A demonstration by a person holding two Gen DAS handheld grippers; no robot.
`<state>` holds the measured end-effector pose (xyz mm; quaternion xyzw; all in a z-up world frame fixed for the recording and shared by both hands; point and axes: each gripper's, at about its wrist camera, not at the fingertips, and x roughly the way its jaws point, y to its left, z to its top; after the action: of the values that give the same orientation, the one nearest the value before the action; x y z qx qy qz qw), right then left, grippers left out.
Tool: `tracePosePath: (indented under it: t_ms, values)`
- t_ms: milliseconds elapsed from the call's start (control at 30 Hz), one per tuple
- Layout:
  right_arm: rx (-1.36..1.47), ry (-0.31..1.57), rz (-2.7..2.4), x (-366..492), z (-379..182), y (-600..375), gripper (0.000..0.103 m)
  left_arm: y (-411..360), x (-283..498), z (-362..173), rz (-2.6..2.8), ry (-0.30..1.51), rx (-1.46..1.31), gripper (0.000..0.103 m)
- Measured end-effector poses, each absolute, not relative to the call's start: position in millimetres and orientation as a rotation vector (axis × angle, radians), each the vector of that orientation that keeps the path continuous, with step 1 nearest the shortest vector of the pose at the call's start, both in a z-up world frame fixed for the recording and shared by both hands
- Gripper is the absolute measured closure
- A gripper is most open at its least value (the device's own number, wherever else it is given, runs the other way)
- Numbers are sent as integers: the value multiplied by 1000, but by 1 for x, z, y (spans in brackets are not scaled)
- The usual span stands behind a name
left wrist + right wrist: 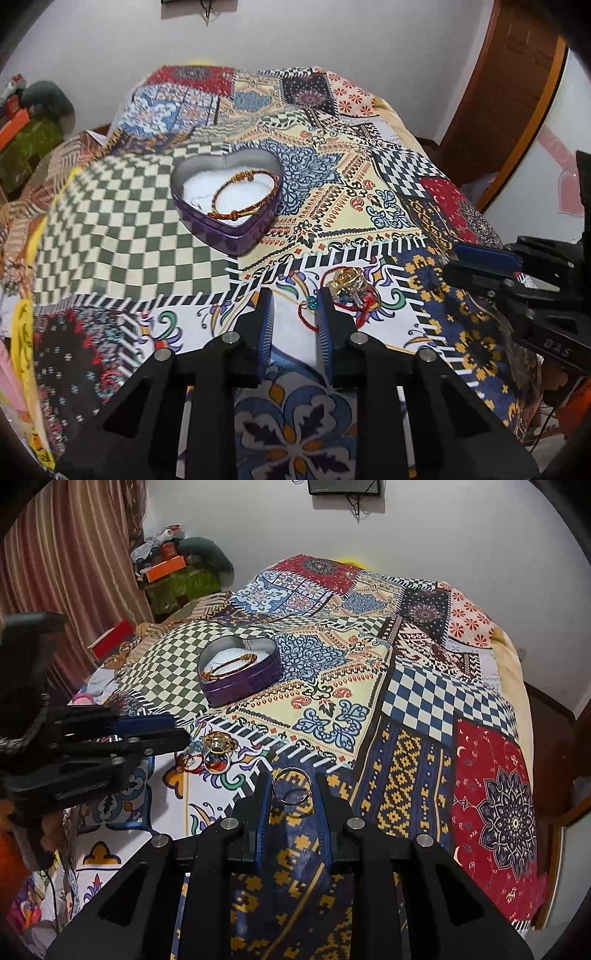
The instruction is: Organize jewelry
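Observation:
A purple heart-shaped tin stands open on the patterned bedspread, with a brown and gold cord bracelet lying inside on white lining; the tin also shows in the right wrist view. A pile of jewelry with gold pieces, rings and a red cord lies just right of my left gripper, which is open and empty. The pile shows in the right wrist view too. My right gripper is shut on a silver ring, held upright between its blue pads above the spread.
The patchwork bedspread covers the whole bed. A wooden door stands at the right. Boxes and clutter sit beside a striped curtain at the far left. A red box lies at the bed's left edge.

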<state>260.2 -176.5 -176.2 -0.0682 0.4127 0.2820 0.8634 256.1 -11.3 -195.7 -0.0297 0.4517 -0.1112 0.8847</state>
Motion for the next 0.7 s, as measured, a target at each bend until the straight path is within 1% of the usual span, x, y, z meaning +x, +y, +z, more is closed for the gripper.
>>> tracePosePath:
  t_ms: [200,433,467,533,567,700]
  values:
    - [-131,870,591,257,-177,-178,83,-7,262,-200,-272,930,-119,85]
    - [-125,867,591,252,-175,-177,83,-11,259,-200,-285,936,-90,86]
    - [-125,866,591,251,-174,-176,83,-11,259,-200,-291,939,-93,95]
    - [-122,865,590,248,-172,-175,83,-11,259,-201,-326,956,-126,100]
    - [-122,864,589,247,-172,-175,83,-12,259,-200,-325,958,-126,102]
    - [-119,858,581,242,-167,-174,83,-16,254,-194,-301,943,-118,102]
